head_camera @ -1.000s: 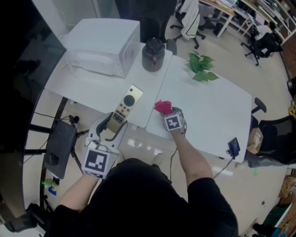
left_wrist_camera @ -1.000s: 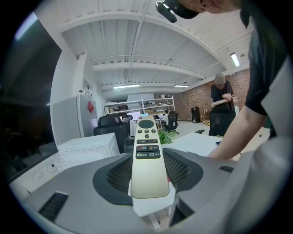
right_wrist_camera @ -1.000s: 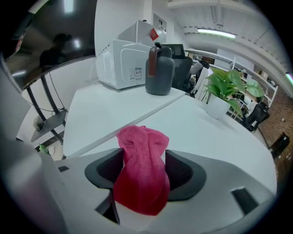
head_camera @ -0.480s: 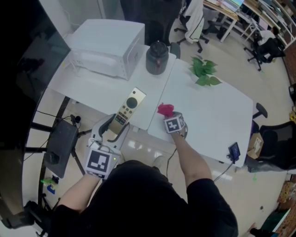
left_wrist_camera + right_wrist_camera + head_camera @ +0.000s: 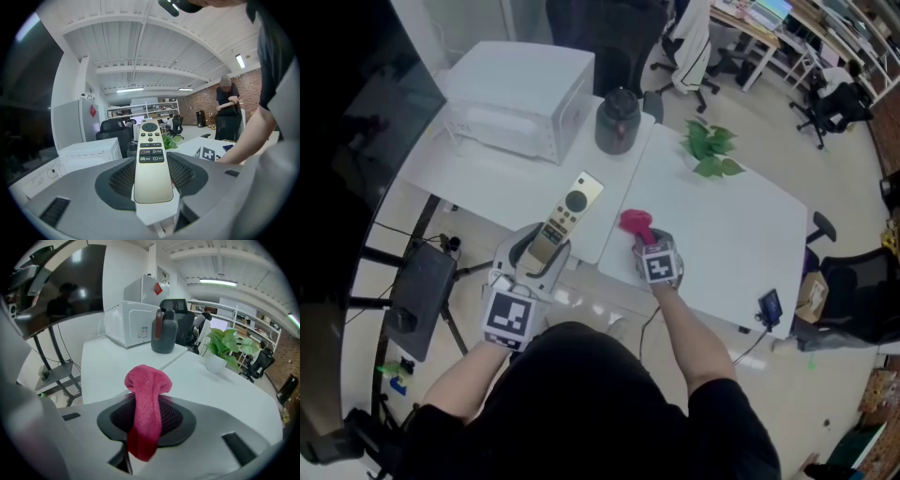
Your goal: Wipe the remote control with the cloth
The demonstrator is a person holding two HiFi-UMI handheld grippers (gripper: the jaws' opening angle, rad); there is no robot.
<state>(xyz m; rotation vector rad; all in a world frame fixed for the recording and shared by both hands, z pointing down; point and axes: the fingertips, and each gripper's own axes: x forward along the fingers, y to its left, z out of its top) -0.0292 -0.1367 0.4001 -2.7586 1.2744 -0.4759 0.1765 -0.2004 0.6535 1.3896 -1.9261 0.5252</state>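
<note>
Remote control (image 5: 565, 214) over white table (image 5: 741, 234) bearing appliance (image 5: 520, 98) and plant (image 5: 710, 150); office chairs (image 5: 836, 94) beyond.

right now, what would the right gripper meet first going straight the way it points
Probably the white table: the right gripper, jaws having just been closing on the pink cloth between them, tilts down toward it.

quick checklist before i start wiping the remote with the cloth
1. The remote control is held by the left gripper: ok, jaws on its lower end.
2. The cloth is held by the right gripper: ok, its jaws have just been closing and now pinch it.
3. The buttons face up: ok.
4. A cloth end sticks out past the jaws: ok.
5. The cloth touches the remote control: not ok, they are apart.
</note>
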